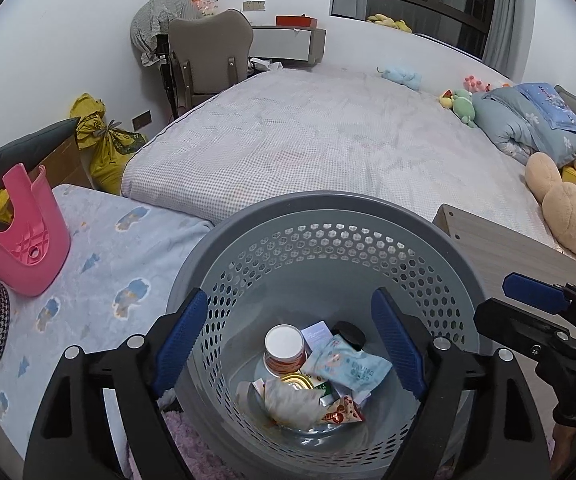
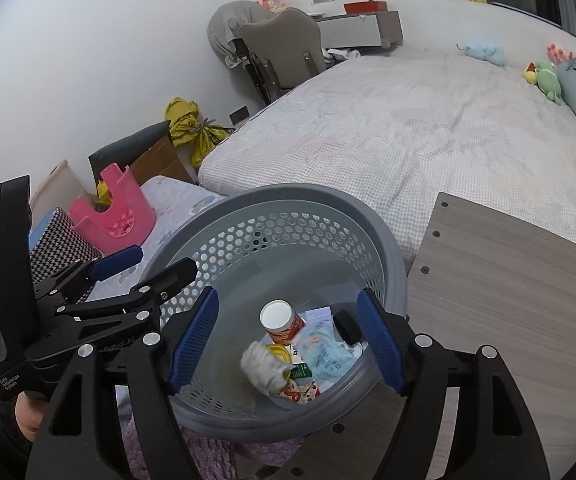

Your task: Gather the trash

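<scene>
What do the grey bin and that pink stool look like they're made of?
Grey bin: moulded plastic by the look, matte, with punched honeycomb holes in a smooth wall. Pink stool: probably glossy moulded plastic; ribbing shows on its underside.

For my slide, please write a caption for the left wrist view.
Open left gripper above the grey perforated bin holding collected trash.
</scene>
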Demonstrator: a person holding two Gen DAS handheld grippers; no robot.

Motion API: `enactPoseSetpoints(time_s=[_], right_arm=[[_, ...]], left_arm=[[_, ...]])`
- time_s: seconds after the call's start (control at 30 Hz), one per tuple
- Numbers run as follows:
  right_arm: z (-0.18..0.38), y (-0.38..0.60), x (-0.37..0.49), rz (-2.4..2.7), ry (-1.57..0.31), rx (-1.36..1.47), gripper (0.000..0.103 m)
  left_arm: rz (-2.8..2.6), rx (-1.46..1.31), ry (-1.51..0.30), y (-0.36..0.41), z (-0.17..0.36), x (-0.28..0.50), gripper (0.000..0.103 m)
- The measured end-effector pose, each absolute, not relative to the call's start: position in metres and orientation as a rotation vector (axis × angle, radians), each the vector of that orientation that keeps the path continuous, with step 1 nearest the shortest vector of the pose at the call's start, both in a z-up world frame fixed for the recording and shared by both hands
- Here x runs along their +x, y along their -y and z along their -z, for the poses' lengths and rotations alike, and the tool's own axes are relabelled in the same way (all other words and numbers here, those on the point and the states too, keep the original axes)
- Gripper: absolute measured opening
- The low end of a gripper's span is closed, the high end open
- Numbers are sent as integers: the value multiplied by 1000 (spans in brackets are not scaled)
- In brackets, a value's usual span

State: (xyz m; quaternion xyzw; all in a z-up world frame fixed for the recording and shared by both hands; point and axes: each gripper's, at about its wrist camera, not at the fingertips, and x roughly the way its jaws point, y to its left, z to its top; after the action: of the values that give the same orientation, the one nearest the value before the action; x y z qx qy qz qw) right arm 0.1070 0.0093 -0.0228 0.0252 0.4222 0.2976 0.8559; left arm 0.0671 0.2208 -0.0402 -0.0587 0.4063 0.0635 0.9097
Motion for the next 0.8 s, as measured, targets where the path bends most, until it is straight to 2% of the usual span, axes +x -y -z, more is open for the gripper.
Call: enactPoseSetpoints(time_s=[0.8], right_arm=[[24, 0, 103, -609, -883, 83, 82]], left_arm=[[-171, -82, -863, -215, 41, 63, 84]])
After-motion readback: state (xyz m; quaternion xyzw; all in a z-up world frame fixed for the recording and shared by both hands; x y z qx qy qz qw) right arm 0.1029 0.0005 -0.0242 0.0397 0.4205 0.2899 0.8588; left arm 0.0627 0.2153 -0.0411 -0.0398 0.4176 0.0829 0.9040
